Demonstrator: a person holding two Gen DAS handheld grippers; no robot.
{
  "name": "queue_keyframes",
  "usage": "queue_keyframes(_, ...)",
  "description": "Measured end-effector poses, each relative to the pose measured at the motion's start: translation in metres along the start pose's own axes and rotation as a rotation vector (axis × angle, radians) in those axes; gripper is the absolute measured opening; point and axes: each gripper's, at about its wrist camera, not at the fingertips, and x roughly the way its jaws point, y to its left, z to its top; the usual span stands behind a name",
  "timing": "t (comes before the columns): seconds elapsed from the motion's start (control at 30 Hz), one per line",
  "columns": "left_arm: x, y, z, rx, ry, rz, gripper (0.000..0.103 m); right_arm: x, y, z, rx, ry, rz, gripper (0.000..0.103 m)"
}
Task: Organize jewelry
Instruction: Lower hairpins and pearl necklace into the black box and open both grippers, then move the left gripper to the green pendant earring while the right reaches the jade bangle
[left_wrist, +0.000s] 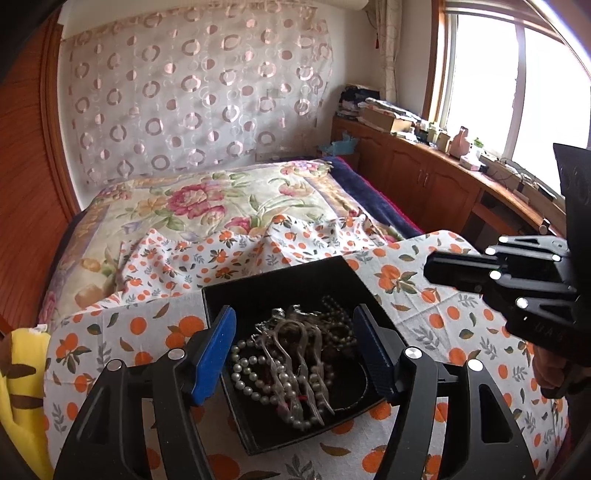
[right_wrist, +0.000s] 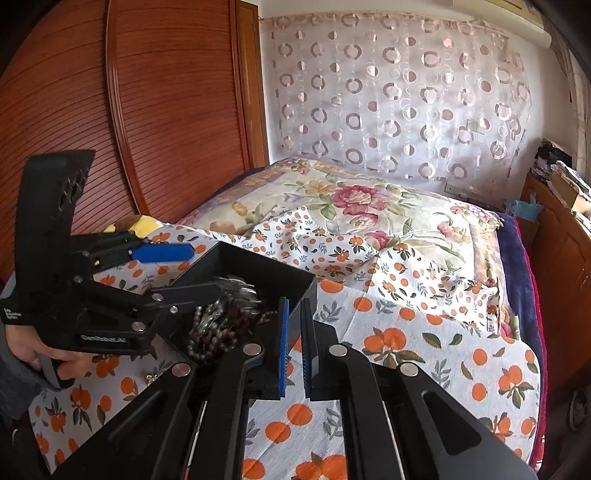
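Black open box (left_wrist: 236, 295) sits on the orange-print cloth (left_wrist: 417, 295) spread over the surface at the foot of the bed (left_wrist: 207, 199). Inside the box: a tangled heap of jewelry (left_wrist: 295, 354), with a pearl strand (left_wrist: 243, 373) toward the left side, clear hair claws (left_wrist: 295, 369) lying across the middle, and dark beads (left_wrist: 336, 310) toward the back.

Left gripper (left_wrist: 293, 350) hangs over the box, pointing down into it. Its blue-padded fingers (left_wrist: 216, 354) are spread, one to each side of the heap; no pad is seen pressing on any piece. In the right wrist view the same gripper (right_wrist: 207, 273) reaches in from the left, one finger over the box's (right_wrist: 291, 284) near-left wall, with a hand (right_wrist: 40, 350) on its grip.

Right gripper (right_wrist: 293, 347) is at the box's near-right corner, above the cloth (right_wrist: 406, 354). Its fingers (right_wrist: 282, 350) stand close together with only a thin gap between the pads; nothing is seen between them. Cannot tell whether they touch the box wall.

A small metallic item (right_wrist: 149, 377) lies on the cloth near the hand, too small to identify.
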Motion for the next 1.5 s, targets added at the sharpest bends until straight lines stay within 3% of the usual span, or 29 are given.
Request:
queue_keyframes(0.2,-0.023,0.002,-0.010,-0.011,-0.021,-0.001,0.063,-0.013,0.007,-0.019,0.021,-0.002,-0.007,0.007)
queue_keyframes(0.73,-0.084,-0.003,-0.087,-0.021,0.008,0.002,0.063,-0.044,0.056,-0.086,0.032,0.051,-0.004,0.008)
queue_keyframes(0.77,-0.086,-0.004,-0.091,-0.022,0.011,0.001,0.063,-0.045,0.060,-0.091,0.027,0.060,-0.004,0.009)
queue_keyframes(0.83,-0.090,-0.006,-0.101,-0.024,0.016,-0.002,0.063,-0.046,0.065,-0.099,0.021,0.077,-0.005,0.027)
queue_keyframes(0.9,-0.093,-0.008,-0.108,-0.027,0.022,-0.004,0.063,-0.046,0.071,-0.109,0.015,0.097,-0.003,0.031)
queue_keyframes(1.3,-0.106,-0.023,-0.141,-0.020,0.049,-0.032,0.064,-0.044,0.084,-0.148,-0.009,0.217,0.006,0.031)
queue_keyframes(1.43,-0.101,-0.029,-0.148,-0.010,0.071,-0.040,0.064,-0.041,0.083,-0.152,-0.038,0.244,-0.006,0.011)
queue_keyframes(1.5,-0.099,-0.033,-0.150,-0.005,0.079,-0.043,0.064,-0.042,0.079,-0.153,-0.034,0.247,-0.011,0.009)
